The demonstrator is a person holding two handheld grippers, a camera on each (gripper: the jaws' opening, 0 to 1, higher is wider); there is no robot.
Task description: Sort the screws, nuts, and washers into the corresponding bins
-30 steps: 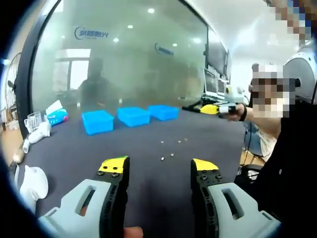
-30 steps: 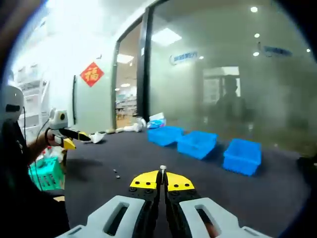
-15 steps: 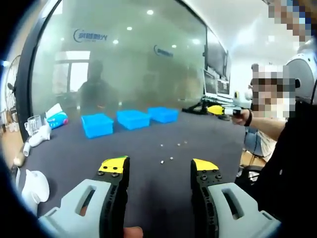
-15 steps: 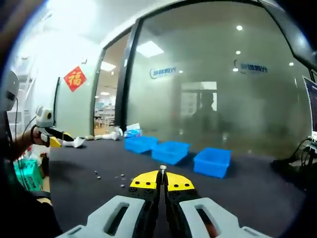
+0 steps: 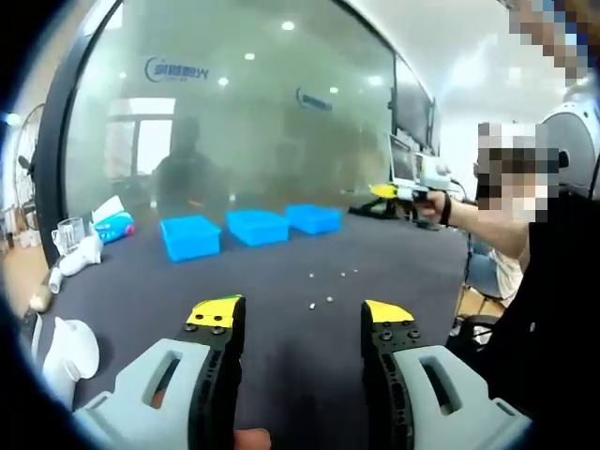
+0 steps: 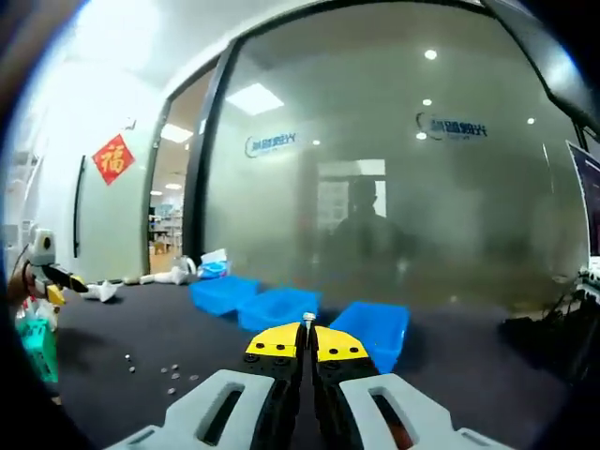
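Right gripper [image 6: 307, 330] (clamped): screw [image 6: 307, 319] upright.

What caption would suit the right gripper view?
Right gripper carrying a small screw toward three blue bins on a dark table.

The three bins [image 5: 255, 226] were bright blue on a dark grey desk [image 5: 281, 272]; the loose hardware [image 5: 323, 298] showed as pale silvery specks. The left tool [image 5: 300, 323] had light grey arms, black jaws and yellow tips, one tinged green; the right tool [image 6: 307, 344] wore the same grey, black and yellow, pinching a silvery screw [image 6: 307, 319]. A red diamond sign [image 6: 112, 157] bore gold lettering; the frosted glass wall [image 6: 375, 169] looked grey-green with blue logos.
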